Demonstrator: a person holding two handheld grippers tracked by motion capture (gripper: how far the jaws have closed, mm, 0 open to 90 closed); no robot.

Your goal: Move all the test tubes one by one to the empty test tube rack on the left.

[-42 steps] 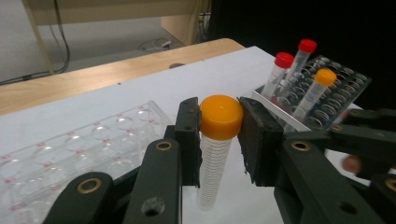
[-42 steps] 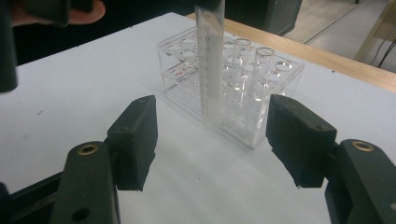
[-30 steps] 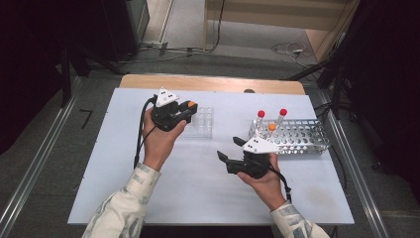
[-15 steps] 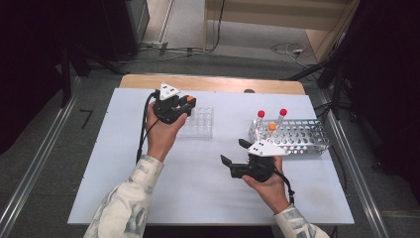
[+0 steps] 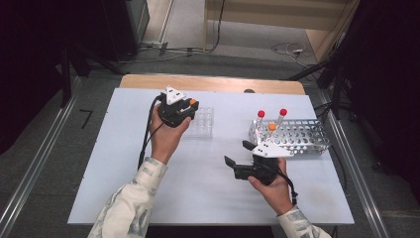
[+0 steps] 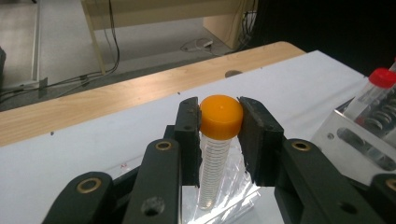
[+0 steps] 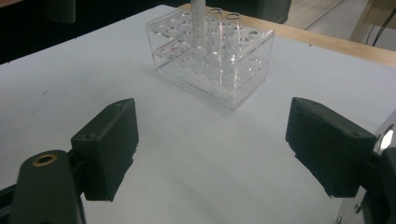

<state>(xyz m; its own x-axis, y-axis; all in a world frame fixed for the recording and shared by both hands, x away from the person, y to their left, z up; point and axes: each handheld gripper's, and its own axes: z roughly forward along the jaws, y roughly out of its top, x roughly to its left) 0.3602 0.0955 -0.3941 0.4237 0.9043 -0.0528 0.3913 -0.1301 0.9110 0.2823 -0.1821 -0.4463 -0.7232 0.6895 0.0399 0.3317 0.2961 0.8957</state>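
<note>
the left gripper (image 5: 184,110) is clamped on an orange-capped tube (image 6: 215,144); in the left gripper view its two black fingers (image 6: 188,135) press on either side of the orange cap, and the graduated clear body hangs straight down between them. the lower end of the tube sits at the clear acrylic tube rack (image 5: 202,122); whether it is seated in a hole i cannot tell. in the high view that rack stands on the white desk (image 5: 124,163) just at 3 o'clock of the left gripper, near the desk's middle and toward its far edge

the right gripper (image 5: 238,156) hovers low over the desk at about 5 o'clock of the clear rack, its fingers (image 7: 108,144) spread wide with nothing between them. they have just been opening. in the right gripper view they frame bare desk surface, with the clear rack (image 7: 212,51) farther off at 12 o'clock, holding a tube body and two open clear tubes

a metal perforated tube rack (image 5: 297,136) stands at 1 o'clock of the right gripper, close to it, toward the desk's right edge. two red-capped tubes (image 5: 261,119) lean upright at its left end, and a shorter orange-capped tube (image 5: 272,127) sits in it just beside them. in the left gripper view a red cap (image 6: 383,77) and a corner of this metal rack show at 3 o'clock
</note>
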